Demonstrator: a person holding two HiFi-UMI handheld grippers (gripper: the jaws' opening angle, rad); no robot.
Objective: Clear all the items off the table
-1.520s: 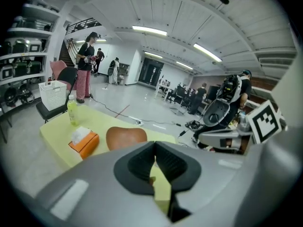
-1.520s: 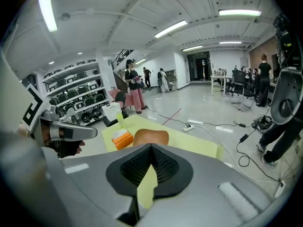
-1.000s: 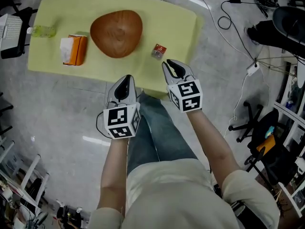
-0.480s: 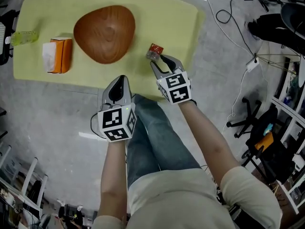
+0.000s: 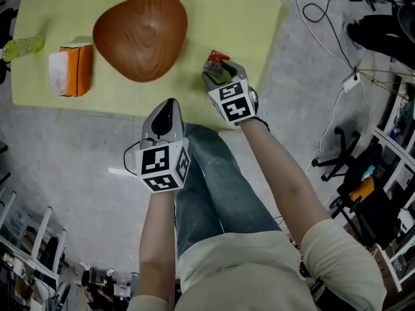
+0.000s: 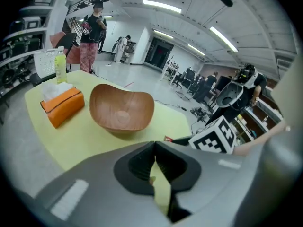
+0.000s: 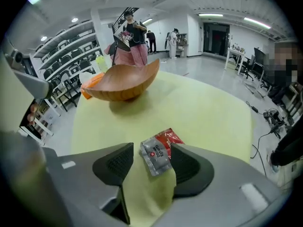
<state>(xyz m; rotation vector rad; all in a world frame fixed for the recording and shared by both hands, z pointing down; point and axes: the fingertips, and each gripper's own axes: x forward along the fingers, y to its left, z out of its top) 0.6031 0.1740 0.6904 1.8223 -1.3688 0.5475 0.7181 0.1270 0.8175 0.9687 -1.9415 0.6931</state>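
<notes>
One packet (image 7: 158, 152) lies flat on the yellow-green table (image 5: 249, 18) near its right front corner. Its long axis runs on a slant, with the silver end towards the person and the red end away towards the table's far side. It sits between the jaws of the right gripper (image 5: 219, 76), which have just been opening and stand apart. One pad is clear of the packet. The packet's other edge slips behind the second jaw, so touch there is hard to judge. The left gripper (image 5: 167, 103) is clenched on nothing and hangs just off the table's near edge, above the person's leg. Also on the table are one wooden bowl (image 5: 139, 34), one orange tissue box (image 5: 71, 70) and one greenish bottle (image 5: 21, 46), which the head view's left edge partly cuts off. From above, the right gripper covers much of the packet, and its print is too small to read.
</notes>
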